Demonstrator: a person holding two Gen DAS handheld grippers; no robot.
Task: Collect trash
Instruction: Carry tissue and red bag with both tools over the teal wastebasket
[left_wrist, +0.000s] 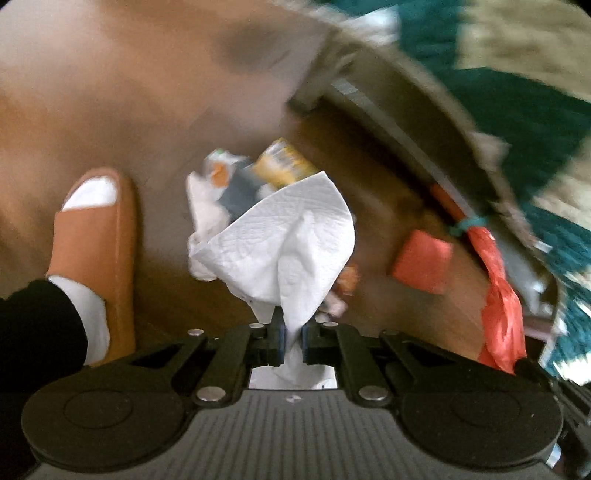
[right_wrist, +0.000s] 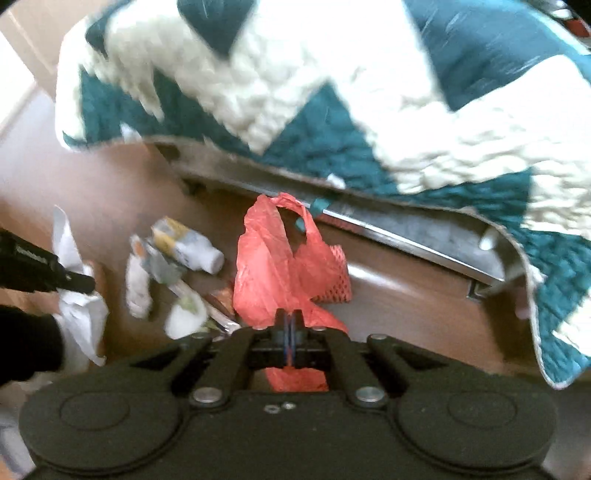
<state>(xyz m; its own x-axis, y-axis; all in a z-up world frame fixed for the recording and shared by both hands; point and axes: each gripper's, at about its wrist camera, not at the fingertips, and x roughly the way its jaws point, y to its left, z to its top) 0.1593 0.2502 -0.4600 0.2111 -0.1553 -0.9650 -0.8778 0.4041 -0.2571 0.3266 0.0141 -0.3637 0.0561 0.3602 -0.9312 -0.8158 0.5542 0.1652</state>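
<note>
White paper towel (left_wrist: 284, 240) is pinched in the left tool (left_wrist: 292, 339); the right tool (right_wrist: 290, 341) clamps a red plastic bag (right_wrist: 273, 266) above floor litter (right_wrist: 177, 254).

Both views are soft with motion blur, worst toward the bowed fisheye edges and dark corners. Daylight overexposes the quilt (right_wrist: 332, 85) in the right wrist view; the floor (left_wrist: 110, 92) shows hazy glare in the left one.
</note>
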